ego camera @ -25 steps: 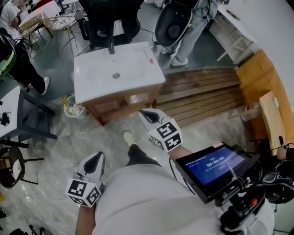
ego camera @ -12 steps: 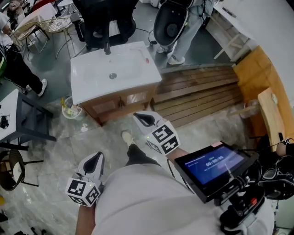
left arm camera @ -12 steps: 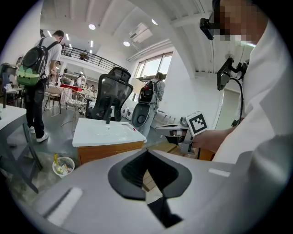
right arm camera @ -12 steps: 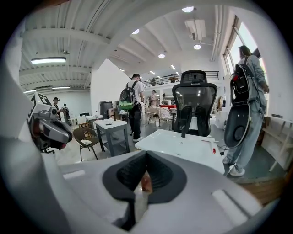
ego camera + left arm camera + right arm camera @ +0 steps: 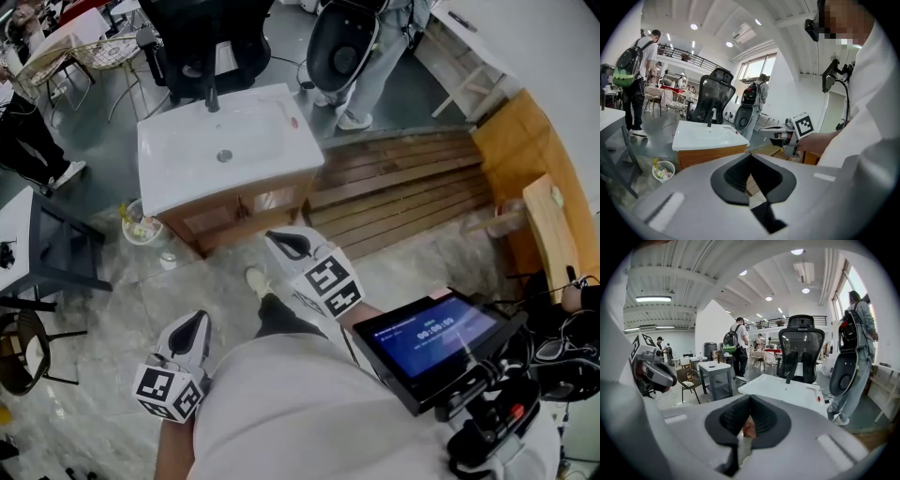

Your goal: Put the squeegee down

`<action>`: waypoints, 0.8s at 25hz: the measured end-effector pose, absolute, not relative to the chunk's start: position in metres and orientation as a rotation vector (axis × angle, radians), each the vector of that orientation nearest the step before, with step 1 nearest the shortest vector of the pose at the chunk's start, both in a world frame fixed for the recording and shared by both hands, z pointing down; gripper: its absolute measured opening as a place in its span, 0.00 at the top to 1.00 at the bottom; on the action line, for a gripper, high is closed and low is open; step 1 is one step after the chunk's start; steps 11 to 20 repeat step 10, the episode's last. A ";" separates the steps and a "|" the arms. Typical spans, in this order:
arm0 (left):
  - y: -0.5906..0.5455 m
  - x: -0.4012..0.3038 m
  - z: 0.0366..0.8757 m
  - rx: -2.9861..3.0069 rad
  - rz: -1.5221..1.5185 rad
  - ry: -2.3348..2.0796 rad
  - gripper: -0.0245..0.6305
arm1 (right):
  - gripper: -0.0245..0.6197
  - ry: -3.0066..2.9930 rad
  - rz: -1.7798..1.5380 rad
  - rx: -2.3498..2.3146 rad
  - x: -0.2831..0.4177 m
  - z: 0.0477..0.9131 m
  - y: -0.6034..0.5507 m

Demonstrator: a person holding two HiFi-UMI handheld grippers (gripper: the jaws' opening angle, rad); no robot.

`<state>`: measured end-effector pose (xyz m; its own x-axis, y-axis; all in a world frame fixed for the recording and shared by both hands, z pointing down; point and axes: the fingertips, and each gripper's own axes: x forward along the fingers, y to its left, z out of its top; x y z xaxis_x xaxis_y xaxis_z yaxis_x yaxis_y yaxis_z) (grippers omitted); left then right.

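Bright, even light from windows [image 5: 757,70] and ceiling lamps [image 5: 802,290]; little shadow. Both wide views bulge, corners black; my right gripper [image 5: 750,401] blurs close up.

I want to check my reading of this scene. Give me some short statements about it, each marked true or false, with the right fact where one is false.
1. The white rectangular washbasin sits on a brown wooden cabinet. True.
2. The right gripper holds a squeegee. False: its jaws are together with nothing between them.
3. A black office chair stands behind the washbasin. True.
4. The small round bin of rubbish stands on top of the washbasin. False: it stands on the grey marbled floor, beside the cabinet.
5. The jaws of the left gripper stand wide apart. False: they are together and empty.
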<state>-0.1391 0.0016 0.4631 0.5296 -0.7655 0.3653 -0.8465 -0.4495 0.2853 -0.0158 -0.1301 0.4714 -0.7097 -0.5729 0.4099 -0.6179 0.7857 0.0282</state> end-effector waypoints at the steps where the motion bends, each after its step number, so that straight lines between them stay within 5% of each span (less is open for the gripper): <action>1: 0.001 -0.140 0.464 2.340 0.253 -1.315 0.95 | 0.96 -2.575 0.152 0.902 -0.016 0.472 -0.130; 20: -0.005 -0.137 0.463 2.335 0.255 -1.308 0.95 | 0.96 -2.563 0.122 0.889 -0.015 0.468 -0.135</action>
